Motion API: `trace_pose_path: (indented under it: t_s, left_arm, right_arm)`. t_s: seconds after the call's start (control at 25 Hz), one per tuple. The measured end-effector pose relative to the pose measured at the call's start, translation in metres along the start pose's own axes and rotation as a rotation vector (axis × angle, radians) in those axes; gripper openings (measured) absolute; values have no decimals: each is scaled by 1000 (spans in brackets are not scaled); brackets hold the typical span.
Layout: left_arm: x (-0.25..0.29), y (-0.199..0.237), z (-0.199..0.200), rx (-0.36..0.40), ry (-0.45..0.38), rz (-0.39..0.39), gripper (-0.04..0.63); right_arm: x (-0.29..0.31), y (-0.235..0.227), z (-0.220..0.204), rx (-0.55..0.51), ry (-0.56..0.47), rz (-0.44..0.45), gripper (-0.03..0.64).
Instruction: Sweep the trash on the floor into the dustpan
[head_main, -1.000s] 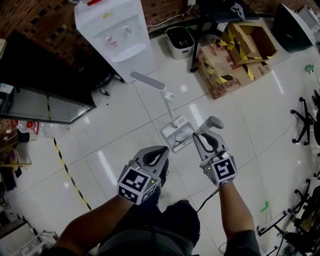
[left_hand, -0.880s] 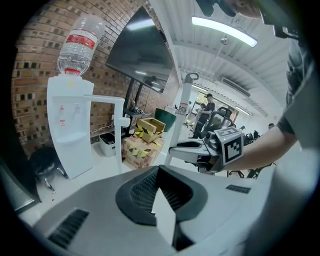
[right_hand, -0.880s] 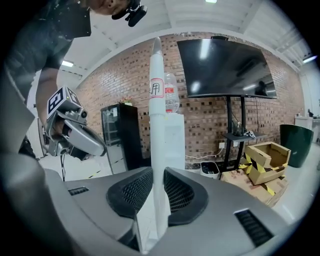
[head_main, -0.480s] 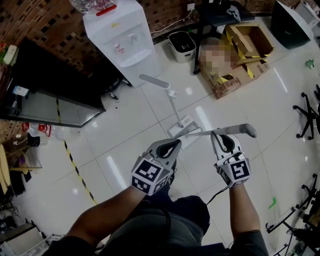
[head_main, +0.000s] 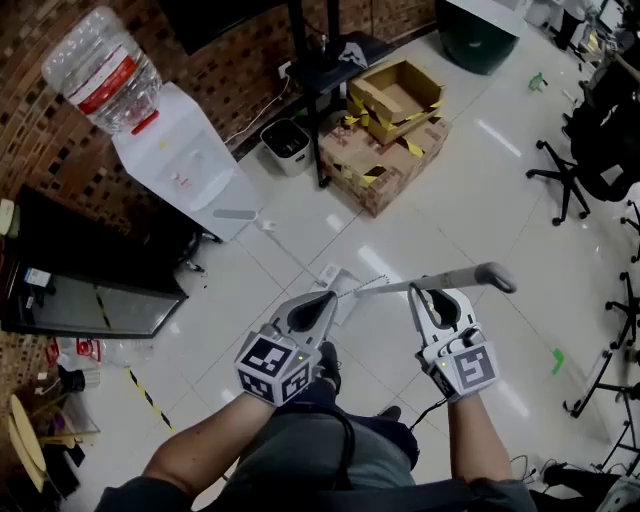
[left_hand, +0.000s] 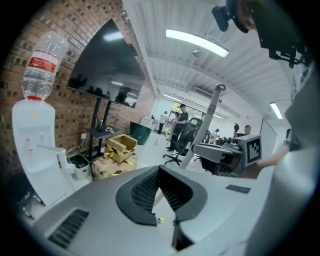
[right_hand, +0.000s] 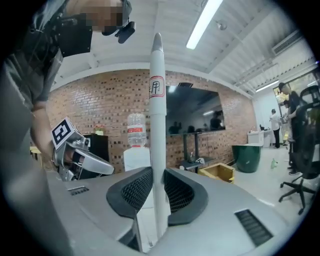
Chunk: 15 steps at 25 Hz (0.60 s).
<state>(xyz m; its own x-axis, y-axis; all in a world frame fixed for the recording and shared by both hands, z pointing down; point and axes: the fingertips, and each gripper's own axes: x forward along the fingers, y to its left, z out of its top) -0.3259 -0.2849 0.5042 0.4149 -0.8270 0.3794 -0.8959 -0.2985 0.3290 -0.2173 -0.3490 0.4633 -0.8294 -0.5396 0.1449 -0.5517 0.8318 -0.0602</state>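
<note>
My right gripper (head_main: 432, 297) is shut on a long pale broom pole (head_main: 455, 280) that runs across the head view, its grey grip end at the right. The same pole (right_hand: 156, 125) stands straight up between the jaws in the right gripper view. My left gripper (head_main: 322, 302) hangs beside it to the left, jaws together with nothing in them (left_hand: 159, 171). The white dustpan (head_main: 333, 282) sits on the floor just beyond the grippers, its upright handle (head_main: 240, 214) reaching toward the water dispenser. I make out no trash on the tiles.
A water dispenser (head_main: 185, 160) with its bottle stands at the brick wall, with a small white bin (head_main: 290, 145) and cardboard boxes (head_main: 385, 130) beside it. Office chairs (head_main: 570, 175) are at the right. A dark cabinet (head_main: 80, 290) is at the left.
The pole in my right gripper has swung from leaning forward to lying across the view. Both grippers have risen, and the view has pulled back from the dustpan.
</note>
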Motion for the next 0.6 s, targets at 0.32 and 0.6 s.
trace_pose_path:
  t_s: [0.32, 0.6]
  left_arm:
    - [6, -188, 38, 59, -68, -137, 6]
    - [-30, -363, 55, 143, -157, -235, 6]
  right_arm:
    - [-227, -39, 83, 17, -100, -238, 98]
    - [-436, -25, 137, -17, -116, -376, 98]
